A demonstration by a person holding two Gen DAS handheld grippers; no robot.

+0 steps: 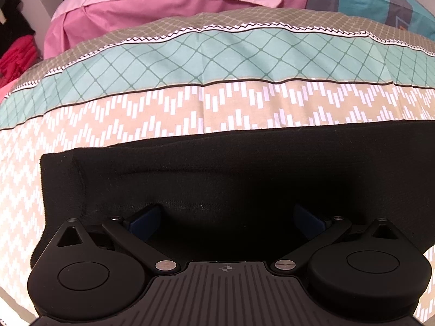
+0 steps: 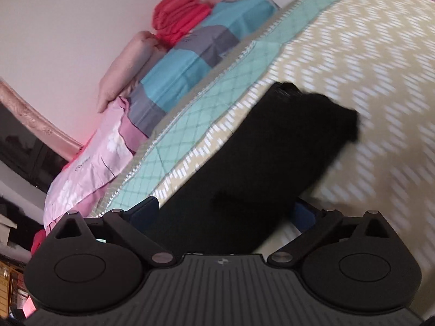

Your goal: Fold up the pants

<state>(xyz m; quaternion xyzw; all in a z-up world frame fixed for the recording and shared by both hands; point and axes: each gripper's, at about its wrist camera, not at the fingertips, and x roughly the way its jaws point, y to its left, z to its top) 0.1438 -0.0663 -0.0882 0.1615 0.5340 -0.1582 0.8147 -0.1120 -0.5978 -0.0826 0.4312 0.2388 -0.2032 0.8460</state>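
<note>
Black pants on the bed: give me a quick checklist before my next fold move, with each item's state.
1. Left gripper open over the black pants, fingers spread: ok.
2. Right gripper open, nothing pinched: ok.
3. Pants lying on the patterned bedspread: ok.
4. Near edge of the pants flat, seam visible: ok.
5. Far end lying flat: cannot tell, the right wrist view is blurred.
6. Layers aligned underneath: cannot tell.

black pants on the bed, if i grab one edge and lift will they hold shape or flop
The black pants will probably flop: soft knit fabric lying flat in layers. They likely drag rather than slide on the patterned bedsheet. The folded layers may slip apart if lifted by one edge.
</note>
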